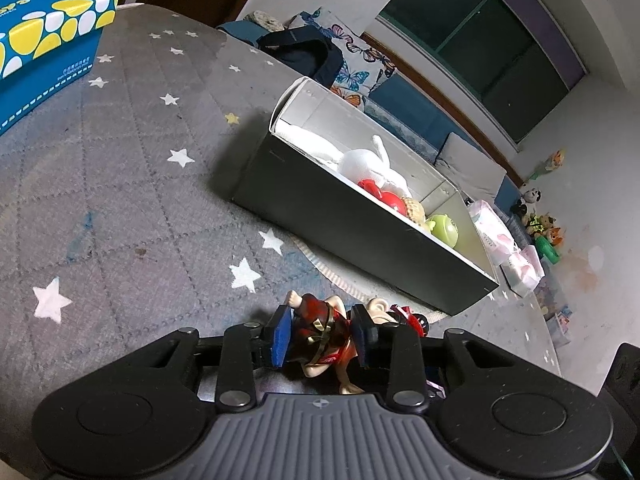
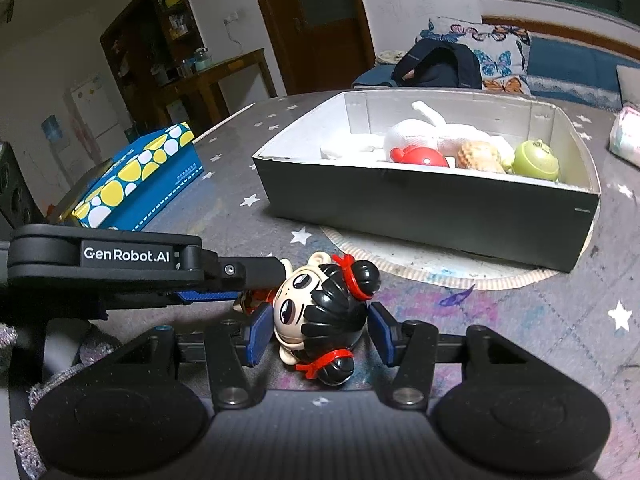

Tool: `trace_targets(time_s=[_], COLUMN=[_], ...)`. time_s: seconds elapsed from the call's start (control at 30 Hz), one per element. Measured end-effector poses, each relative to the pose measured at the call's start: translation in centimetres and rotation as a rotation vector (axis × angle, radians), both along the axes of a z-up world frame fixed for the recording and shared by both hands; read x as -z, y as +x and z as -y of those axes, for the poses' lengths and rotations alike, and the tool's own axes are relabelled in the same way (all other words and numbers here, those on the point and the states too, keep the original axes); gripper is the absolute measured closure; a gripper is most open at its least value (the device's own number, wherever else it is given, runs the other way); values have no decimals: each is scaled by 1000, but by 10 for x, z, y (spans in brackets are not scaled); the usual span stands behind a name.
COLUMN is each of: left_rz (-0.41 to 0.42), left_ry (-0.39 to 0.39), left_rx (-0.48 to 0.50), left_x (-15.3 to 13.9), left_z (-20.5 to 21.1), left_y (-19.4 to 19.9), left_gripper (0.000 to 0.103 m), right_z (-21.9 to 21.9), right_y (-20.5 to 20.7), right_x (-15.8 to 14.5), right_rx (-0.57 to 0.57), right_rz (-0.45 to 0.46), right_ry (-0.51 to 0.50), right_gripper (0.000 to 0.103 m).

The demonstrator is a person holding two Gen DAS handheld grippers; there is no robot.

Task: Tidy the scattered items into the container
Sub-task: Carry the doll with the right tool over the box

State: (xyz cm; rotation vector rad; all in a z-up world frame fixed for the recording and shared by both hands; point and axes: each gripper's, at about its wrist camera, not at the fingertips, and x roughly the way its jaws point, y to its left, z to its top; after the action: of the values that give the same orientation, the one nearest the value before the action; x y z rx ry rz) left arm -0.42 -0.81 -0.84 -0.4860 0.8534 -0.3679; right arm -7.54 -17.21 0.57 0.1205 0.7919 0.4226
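Right wrist view: my plastic doll with black hair buns (image 2: 320, 316) lies lengthwise across lower centre, head rightward; right gripper (image 2: 320, 334) jaws apart around its head, left gripper (image 1: 320, 334) clamping its red-robed body.

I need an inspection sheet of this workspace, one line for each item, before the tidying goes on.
Surface: grey star-print mat, with some ink marks.
Job's things: doll figure lies on the mat, outside the box; the box holds a white plush, a red toy and a green toy.
Clutter: blue tissue box on the mat.
Grippers: left gripper is shut on the doll figure's body; right gripper straddles its head, contact unclear.
Cables: nothing seen.
Surroundings: backpack, butterfly pillow, window.
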Motion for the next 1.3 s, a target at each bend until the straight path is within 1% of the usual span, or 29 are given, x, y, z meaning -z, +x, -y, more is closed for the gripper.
trace_targets(time_s=[0.13, 0.33, 0.5, 0.6, 0.73, 0.83, 1.0, 1.17, 1.3], left_rz=[6, 12, 45, 67, 114, 139, 162, 158, 127], left_ry=[-1, -9, -23, -40, -48, -58, -68, -57, -38], left_rx=[10, 13, 18, 17, 17, 15, -3, -20, -35], left_x=[0, -5, -20, -33, -54, -69, -83, -87, -80], left_z=[-1, -3, 0, 1, 4, 7, 13, 18, 19], left_y=[0, -4, -5, -1, 9, 23, 50, 82, 105], left_gripper=[68, 70, 70, 70, 70, 70, 70, 70, 70], right_z=[-1, -4, -2, 1, 2, 3, 6, 9, 11], right_y=[0, -4, -7, -6, 2, 13, 42, 76, 106], right_x=[0, -7, -21, -36, -56, -70, -86, -90, -82], right_rx=[4, 7, 5, 1, -5, -8, -14, -22, -30], right_rz=[-2, 19, 60, 98, 156, 195, 238, 234, 194], right_ry=[-3, -25, -35, -42, -55, -66, -74, -67, -49], right_gripper=[51, 51, 51, 51, 51, 51, 51, 51, 51])
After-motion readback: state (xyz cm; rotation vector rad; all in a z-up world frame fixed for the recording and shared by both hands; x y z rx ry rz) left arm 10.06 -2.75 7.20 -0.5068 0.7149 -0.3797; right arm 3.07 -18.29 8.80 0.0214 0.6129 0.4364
